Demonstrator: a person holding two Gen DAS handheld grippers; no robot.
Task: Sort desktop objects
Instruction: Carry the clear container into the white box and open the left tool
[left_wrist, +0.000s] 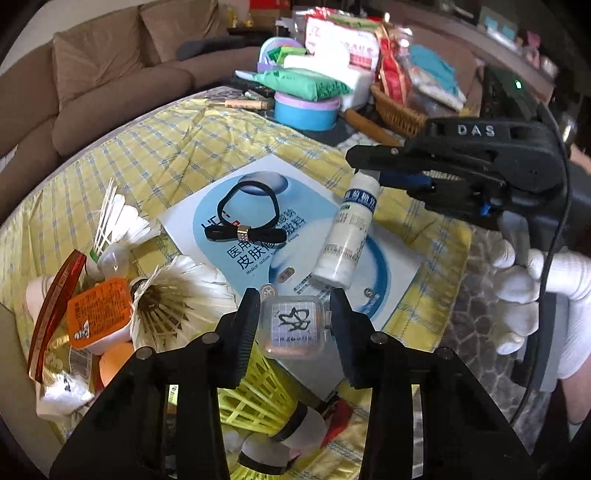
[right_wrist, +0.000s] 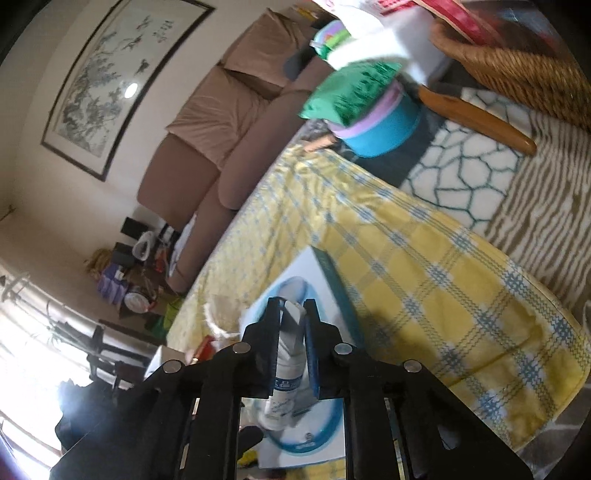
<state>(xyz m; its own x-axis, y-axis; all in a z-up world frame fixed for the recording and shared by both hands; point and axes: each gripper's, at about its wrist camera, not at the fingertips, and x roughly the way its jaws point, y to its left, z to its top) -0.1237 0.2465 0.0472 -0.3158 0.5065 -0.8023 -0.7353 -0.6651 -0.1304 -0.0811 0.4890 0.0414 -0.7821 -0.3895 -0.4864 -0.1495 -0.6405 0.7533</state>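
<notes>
We've got our left gripper clamped on a small clear plastic box, its fingers pressing both sides, and the box hangs just above the near edge of the blue-and-white packet lying flat on the yellow checked cloth. Over on our right gripper, the fingers are narrow and squeezed around the cap end of the white bottle; from the left wrist view the bottle slants across the packet, cap toward the gripper and base resting on the printed face. A black hair tie with a small metal clasp lies on that same packet, just to the left of the bottle and apart from it. Down at lower left we see feathered shuttlecocks crowded beside an orange-lidded cup, with a yellow mesh shuttlecock right beneath our left fingers. At the far side of the worktop sits a blue round tin with a green pouch on top, and a wicker basket beside it. Our white-gloved right hand grips the handle.
</notes>
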